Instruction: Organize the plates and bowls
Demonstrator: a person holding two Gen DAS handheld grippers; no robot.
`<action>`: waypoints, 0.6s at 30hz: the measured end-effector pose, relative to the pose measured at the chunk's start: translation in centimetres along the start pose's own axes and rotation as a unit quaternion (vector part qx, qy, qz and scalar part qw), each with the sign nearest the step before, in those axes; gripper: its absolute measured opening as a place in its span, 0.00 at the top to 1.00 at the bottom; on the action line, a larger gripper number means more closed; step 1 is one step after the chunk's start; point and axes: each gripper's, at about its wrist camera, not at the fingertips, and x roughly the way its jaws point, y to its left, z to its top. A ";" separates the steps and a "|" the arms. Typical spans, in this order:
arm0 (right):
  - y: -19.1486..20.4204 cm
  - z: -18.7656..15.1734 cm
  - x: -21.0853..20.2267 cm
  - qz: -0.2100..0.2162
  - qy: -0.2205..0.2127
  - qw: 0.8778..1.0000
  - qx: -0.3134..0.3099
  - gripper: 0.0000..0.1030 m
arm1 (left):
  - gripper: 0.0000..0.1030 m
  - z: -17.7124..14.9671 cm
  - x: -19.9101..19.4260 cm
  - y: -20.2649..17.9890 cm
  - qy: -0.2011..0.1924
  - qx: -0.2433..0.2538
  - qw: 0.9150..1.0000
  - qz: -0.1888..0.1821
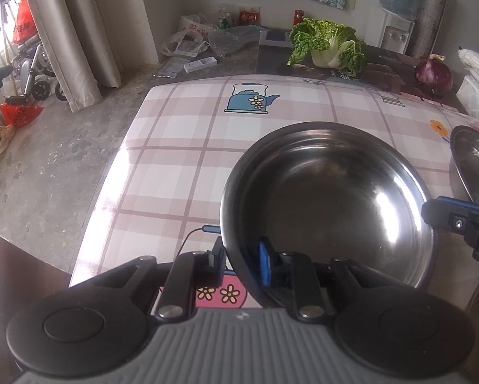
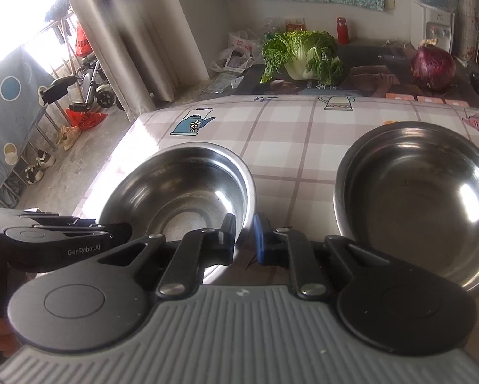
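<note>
On the pink-and-white checked oilcloth table (image 2: 290,147), two round stainless steel bowls sit side by side, apart; the wider shallow steel bowl (image 2: 418,204) lies to the right, the smaller deep steel bowl (image 2: 188,192) to the left, close to the table's left edge. Left gripper (image 1: 241,260) is clamped on the deep bowl's near rim, one pad outside, blue pad inside; right gripper (image 2: 244,238) is closed on the same bowl's right-hand rim. My read: nest the deep bowl into the shallow one; lift level, both grips even, clear the rim before traversing right. Open cloth lies behind both bowls; cabbage (image 2: 303,54) and red onion (image 2: 433,64) are well back.
</note>
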 end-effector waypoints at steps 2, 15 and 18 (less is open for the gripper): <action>0.1 0.0 -0.2 -0.001 -0.002 1.000 -0.003 0.89 | 0.79 -0.1 -0.2 0.0 -0.001 0.000 1.000 0.001; 1.2 -0.2 -1.7 0.012 -0.010 1.000 -0.012 0.90 | 0.80 0.0 -1.3 -1.1 -0.003 0.013 1.000 0.003; 0.0 -0.2 -2.0 0.008 -0.011 1.000 0.007 0.88 | 0.80 -0.2 -1.1 -0.6 0.000 0.010 1.000 0.007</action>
